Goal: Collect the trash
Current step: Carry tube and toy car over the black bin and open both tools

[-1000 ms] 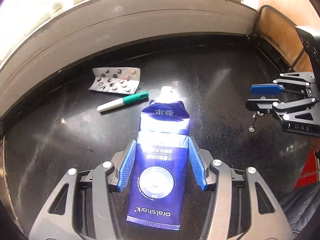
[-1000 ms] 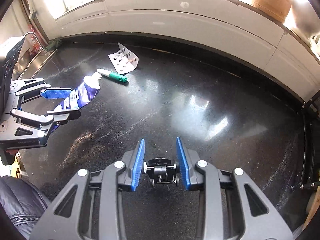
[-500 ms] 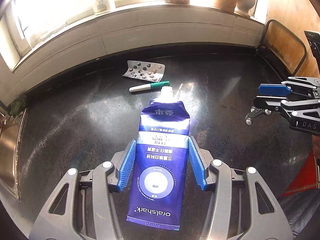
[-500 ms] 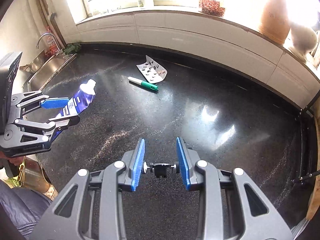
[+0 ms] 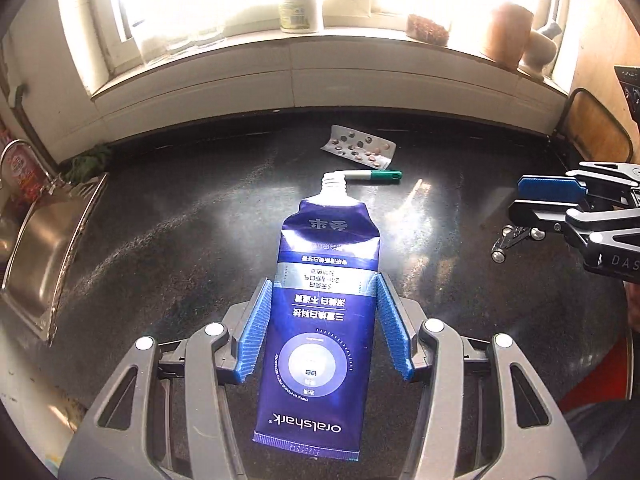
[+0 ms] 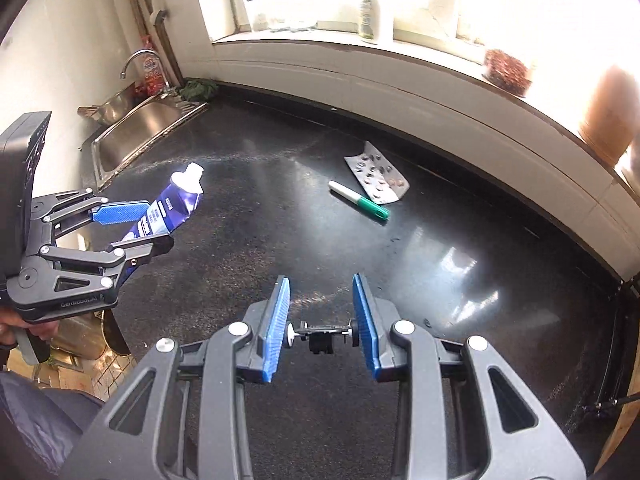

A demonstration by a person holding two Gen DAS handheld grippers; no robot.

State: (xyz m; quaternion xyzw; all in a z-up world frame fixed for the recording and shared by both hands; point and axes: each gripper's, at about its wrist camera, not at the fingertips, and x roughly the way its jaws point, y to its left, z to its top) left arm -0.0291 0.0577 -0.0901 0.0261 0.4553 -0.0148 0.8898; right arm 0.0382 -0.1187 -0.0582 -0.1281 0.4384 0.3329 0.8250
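Both tongs raised higher off the counter (image 6: 280,184), left tongs (image 5: 324,308) gripping toothpaste tube (image 5: 320,320), right tongs (image 6: 320,312) pinching small black part (image 6: 320,336).

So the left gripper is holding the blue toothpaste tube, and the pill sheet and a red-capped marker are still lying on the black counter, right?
Nearly. The marker has a green cap, not red, as the right wrist view shows. The rest holds: the left gripper is holding the blue toothpaste tube, and the pill sheet and marker lie on the black counter.
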